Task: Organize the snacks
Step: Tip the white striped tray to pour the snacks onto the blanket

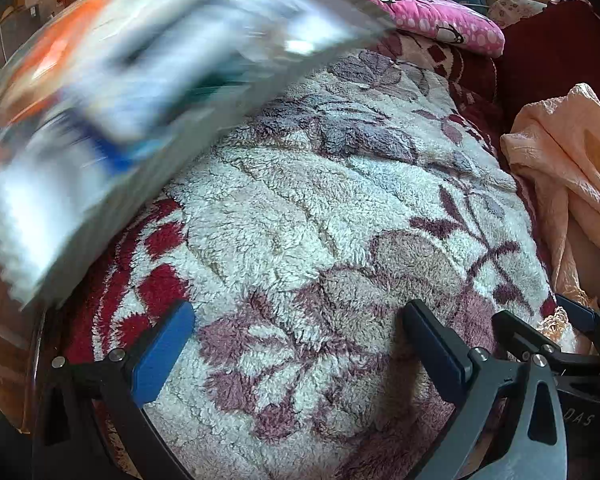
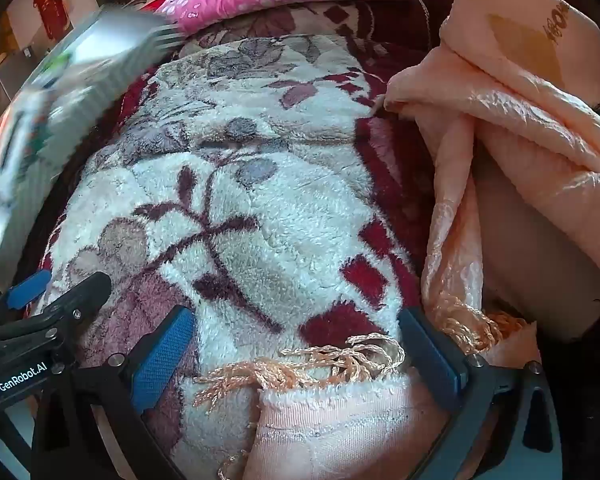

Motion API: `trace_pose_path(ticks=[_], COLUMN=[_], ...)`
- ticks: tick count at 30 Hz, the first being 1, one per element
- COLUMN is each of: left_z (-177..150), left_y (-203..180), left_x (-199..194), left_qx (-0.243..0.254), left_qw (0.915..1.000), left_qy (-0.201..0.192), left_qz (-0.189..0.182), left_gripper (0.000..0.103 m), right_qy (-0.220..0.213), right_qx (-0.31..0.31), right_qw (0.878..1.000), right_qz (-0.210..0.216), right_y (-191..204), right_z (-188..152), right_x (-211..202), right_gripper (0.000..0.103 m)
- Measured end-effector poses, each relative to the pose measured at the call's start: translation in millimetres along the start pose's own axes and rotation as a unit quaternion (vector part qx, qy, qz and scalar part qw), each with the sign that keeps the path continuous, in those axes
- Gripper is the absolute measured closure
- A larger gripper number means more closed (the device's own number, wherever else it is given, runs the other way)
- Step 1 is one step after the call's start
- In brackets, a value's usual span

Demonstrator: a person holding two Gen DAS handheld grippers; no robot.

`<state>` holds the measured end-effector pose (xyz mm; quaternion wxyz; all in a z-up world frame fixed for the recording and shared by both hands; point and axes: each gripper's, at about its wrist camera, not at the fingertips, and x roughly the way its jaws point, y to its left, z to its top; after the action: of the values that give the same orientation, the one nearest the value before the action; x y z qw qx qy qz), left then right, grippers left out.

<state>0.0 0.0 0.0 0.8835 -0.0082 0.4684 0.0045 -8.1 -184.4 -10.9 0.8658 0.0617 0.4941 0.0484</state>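
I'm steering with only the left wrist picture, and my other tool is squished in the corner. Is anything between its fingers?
Observer: Yes. The right tool is wide open, and a peach tassel fringe lies loose between its fingers, not pinched.
Operator: What's the fringe part of?
Observer: It seems to run along a peach towel hem right under that tool, which lies over the flowery blanket.
Operator: Can that camera see my left tool?
Observer: Yes, the left tool is at its lower left, and white lettering shows on its side.
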Motion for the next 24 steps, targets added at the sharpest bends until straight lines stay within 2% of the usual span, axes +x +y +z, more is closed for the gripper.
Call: trace_pose_path(ticks=[24], left_z=[1.3], left_y=[0.5], left_x=[0.7], left_qx=[0.000], left_qw=[1.0000], left_qy=[-0.001], left_qz=[0.001], left_gripper=[0.000], right_qy=[0.000], right_qx=[-0.001], right_qw=[1.000], right_qz=[0.000], right_y=[0.1], right_z=[0.0], right_x=[3.1], right_gripper=[0.001])
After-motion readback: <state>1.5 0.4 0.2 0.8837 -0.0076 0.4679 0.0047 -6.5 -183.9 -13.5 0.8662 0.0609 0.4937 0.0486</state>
